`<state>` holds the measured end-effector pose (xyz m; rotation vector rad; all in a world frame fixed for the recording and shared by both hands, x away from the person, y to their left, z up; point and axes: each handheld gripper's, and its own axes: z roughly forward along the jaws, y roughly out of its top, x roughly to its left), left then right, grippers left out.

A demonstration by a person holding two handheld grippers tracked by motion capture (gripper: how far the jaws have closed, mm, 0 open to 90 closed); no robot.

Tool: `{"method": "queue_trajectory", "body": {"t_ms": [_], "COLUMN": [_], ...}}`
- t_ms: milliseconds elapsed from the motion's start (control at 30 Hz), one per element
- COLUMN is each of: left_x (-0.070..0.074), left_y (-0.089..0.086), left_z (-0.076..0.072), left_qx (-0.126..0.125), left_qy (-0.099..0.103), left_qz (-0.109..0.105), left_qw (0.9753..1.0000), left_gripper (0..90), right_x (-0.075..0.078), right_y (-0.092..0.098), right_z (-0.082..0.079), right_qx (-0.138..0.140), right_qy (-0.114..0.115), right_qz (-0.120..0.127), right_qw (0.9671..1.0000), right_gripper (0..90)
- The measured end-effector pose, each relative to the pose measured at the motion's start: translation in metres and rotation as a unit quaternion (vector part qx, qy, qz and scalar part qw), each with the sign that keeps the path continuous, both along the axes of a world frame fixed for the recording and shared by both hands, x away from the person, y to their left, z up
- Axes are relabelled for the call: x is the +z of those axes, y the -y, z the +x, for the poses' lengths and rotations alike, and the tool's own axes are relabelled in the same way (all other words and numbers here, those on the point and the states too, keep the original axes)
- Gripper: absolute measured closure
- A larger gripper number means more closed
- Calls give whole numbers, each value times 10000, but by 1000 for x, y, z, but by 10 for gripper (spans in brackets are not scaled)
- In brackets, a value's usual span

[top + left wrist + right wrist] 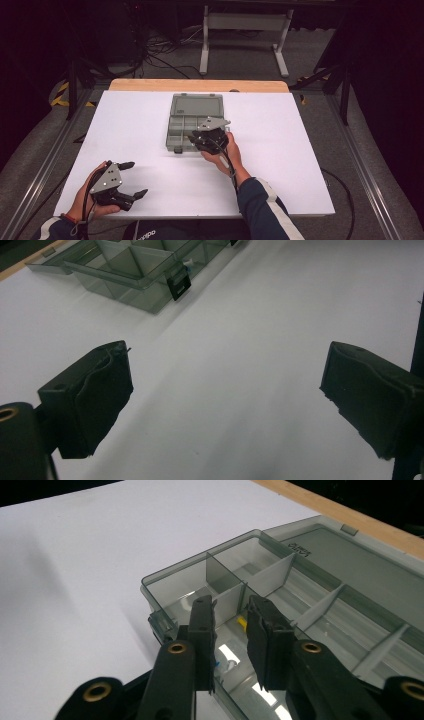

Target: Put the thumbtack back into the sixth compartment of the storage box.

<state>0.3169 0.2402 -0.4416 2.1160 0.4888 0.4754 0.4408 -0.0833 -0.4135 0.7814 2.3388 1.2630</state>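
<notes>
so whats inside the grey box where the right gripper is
The organiser box lies open, split by dividers. Between the right gripper jaws a small yellow piece shows in one compartment; the jaws cover the rest of it.

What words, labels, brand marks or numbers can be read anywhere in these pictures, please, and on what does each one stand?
Raised lettering on the open lid of the organiser box: a short word, seen at an angle in the right gripper view, too blurred to read.
White letters on the dark clothing at the bottom edge of the high view: a brand word, too small and cut off to read surely.
Nothing else legible.
</notes>
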Motion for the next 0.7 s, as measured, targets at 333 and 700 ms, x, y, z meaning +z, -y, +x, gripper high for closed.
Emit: {"method": "queue_trajectory", "body": {"t_ms": [333,700], "left_x": [1,3], "left_y": [0,-2], "left_z": [2,3], "left_qx": [62,81], "left_qy": [-10,27], "left_qz": [-45,-67], "left_qw": [10000,9999], "left_gripper": [68,68], "right_x": [14,15], "right_y": [31,62], "right_z": [-27,-41], "right_qx": [60,-77], "right_qy": [532,758], "right_qz": [0,-152], "right_qw": [9986,9970], "right_gripper": [619,482]}}
